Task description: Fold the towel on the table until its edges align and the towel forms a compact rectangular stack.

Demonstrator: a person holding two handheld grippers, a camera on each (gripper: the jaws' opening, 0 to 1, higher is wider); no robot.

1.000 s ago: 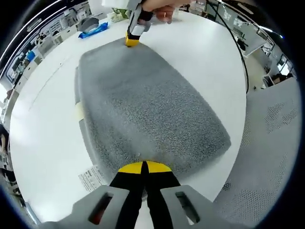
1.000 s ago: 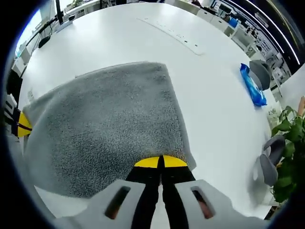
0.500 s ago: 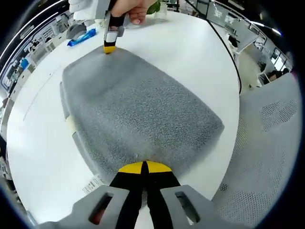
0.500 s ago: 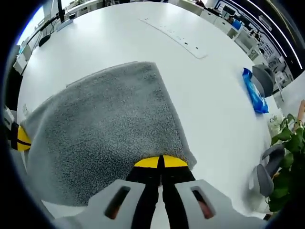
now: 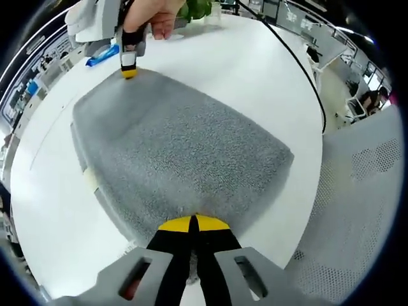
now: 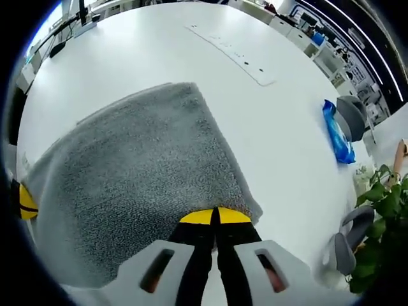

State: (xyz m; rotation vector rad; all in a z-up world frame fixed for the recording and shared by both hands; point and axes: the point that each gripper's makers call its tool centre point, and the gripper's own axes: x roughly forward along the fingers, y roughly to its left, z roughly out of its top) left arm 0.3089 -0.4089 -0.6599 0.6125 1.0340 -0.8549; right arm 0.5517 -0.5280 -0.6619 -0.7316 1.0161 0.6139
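A grey towel [image 5: 178, 146] lies folded in layers on the white table [image 5: 255, 70]. My left gripper [image 5: 193, 222] is shut on the towel's near corner. At the far corner, the right gripper [image 5: 129, 72], held by a hand, pinches the towel too. In the right gripper view the same towel [image 6: 140, 172] spreads ahead, and my right gripper [image 6: 215, 217] is shut on its near corner. The left gripper's yellow tip [image 6: 25, 201] shows at the towel's left corner.
A blue packet [image 6: 336, 132] lies on the table to the right, also seen as the blue packet [image 5: 102, 56] behind the right gripper. A black cable [image 5: 306, 70] runs along the table edge. Grey mesh chair [image 5: 357, 210] stands right. A green plant [image 6: 382, 204] stands by.
Both grippers have carried the towel's held edge along, so the towel sits further left in the left gripper view; the right gripper and hand also appear further left. Both stay shut on the corners.
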